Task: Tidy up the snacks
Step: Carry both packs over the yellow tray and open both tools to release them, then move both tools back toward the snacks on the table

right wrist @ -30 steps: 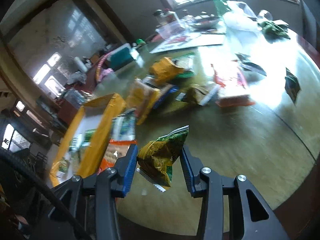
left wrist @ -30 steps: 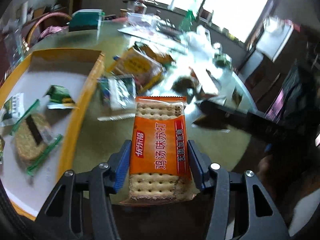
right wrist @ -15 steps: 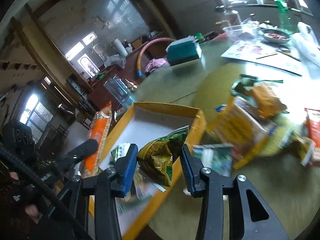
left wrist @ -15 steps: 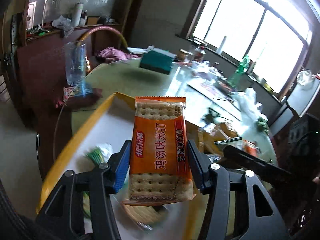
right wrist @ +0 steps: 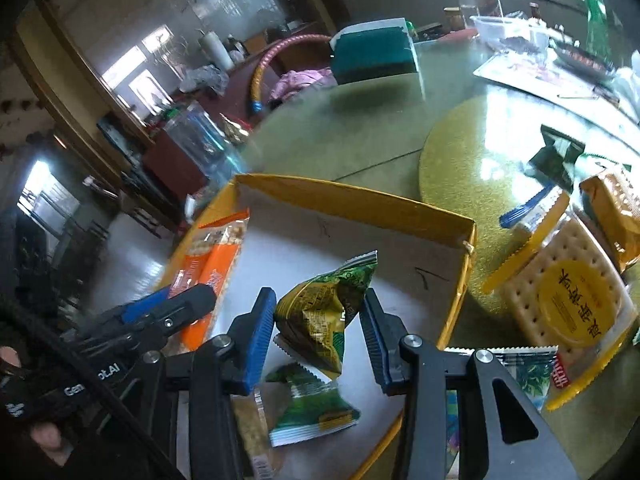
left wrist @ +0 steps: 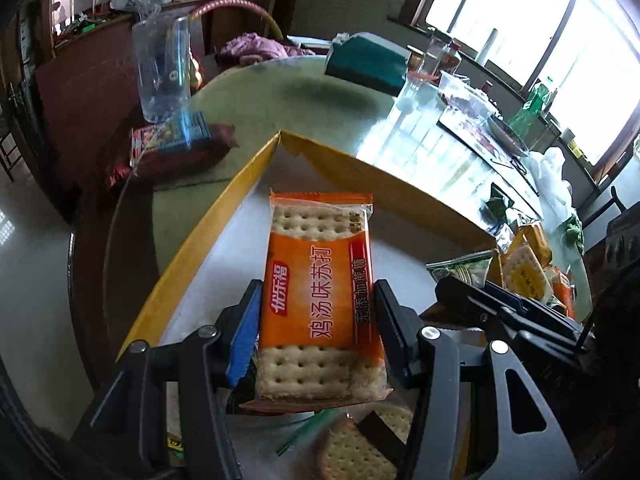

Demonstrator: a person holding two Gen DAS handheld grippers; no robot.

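My left gripper [left wrist: 316,316] is shut on an orange pack of soda crackers [left wrist: 320,300] and holds it over the yellow cardboard box [left wrist: 188,248]. The pack also shows at the left in the right wrist view [right wrist: 212,268]. My right gripper [right wrist: 318,332] is shut on a green-yellow snack packet [right wrist: 324,312], held over the same box [right wrist: 352,196]. A green packet [right wrist: 312,412] lies on the box floor below it. A round cracker pack [left wrist: 360,448] lies in the box under my left gripper.
Loose snacks lie on the round green table right of the box: a yellow-labelled cracker pack [right wrist: 568,300], an orange pack [right wrist: 612,208], a dark green packet [right wrist: 560,152]. A teal box [right wrist: 372,52] and a clear bottle [left wrist: 160,68] stand further back. A red-brown snack bag [left wrist: 176,148] lies left of the box.
Both grippers have swung left from the pile of loose snacks to above the yellow box, and have come lower over it, each still holding its packet.
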